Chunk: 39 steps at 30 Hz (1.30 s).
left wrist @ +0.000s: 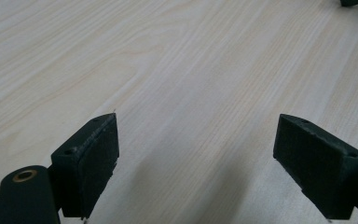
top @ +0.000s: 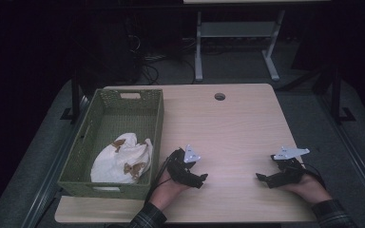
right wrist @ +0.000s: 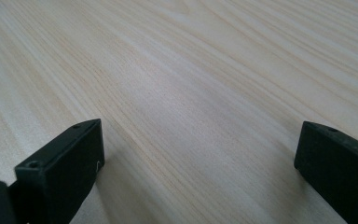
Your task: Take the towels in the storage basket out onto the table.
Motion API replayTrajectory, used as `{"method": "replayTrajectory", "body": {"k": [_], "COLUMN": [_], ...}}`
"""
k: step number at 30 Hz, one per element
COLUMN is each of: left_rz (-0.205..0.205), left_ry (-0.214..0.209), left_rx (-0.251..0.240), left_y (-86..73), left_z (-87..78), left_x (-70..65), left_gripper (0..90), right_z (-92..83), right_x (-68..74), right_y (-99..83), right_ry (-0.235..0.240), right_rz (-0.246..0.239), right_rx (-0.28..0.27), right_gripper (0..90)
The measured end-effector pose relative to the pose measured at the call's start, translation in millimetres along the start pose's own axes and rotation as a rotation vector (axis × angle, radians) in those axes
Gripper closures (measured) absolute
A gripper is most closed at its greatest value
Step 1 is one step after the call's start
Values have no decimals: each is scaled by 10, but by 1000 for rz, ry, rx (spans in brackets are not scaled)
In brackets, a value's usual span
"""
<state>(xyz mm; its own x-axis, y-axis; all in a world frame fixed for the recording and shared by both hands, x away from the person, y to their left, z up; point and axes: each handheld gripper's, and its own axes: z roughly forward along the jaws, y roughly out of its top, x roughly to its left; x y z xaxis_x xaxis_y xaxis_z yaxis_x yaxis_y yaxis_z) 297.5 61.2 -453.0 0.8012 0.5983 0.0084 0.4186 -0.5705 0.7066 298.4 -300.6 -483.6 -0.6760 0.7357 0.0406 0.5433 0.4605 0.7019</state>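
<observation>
Both the left gripper (top: 200, 178) and the right gripper (top: 261, 177) are being held low over the bare wooden table (top: 233, 128), jaws spread apart and empty. A white cloth (top: 122, 159) with brown patches is being kept in the green basket (top: 157, 124) at the left; no writing is being shown.

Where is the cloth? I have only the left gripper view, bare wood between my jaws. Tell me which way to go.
Observer: The cloth, white with brown patches, lies inside the green basket, to the left of your left gripper.
Operator: Report the right gripper.
Observer: The right gripper sits low over the right part of the table, jaws wide apart, holding nothing.
Operator: Say what lies between the two grippers.
Observer: Bare wood, as the high view shows it.
</observation>
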Motion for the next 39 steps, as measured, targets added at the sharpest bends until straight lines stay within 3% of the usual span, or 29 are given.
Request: {"method": "replayTrajectory", "body": {"k": [18,30,39], "left_rz": [-29,-63,-55], "left_ry": [-7,-31,-64], "left_rx": [-28,-51,-58], "left_y": [136,256,344], "left_z": [-135,-233,-284], "left_x": [39,87,112], "left_gripper": [135,138,138], "right_z": [2,2,3], "right_x": [0,0,-1], "right_y": [1,1,2], "right_ry": [0,0,1], "right_rz": [0,0,-1], "right_rx": [-1,-1,-1], "right_gripper": [9,10,10]}}
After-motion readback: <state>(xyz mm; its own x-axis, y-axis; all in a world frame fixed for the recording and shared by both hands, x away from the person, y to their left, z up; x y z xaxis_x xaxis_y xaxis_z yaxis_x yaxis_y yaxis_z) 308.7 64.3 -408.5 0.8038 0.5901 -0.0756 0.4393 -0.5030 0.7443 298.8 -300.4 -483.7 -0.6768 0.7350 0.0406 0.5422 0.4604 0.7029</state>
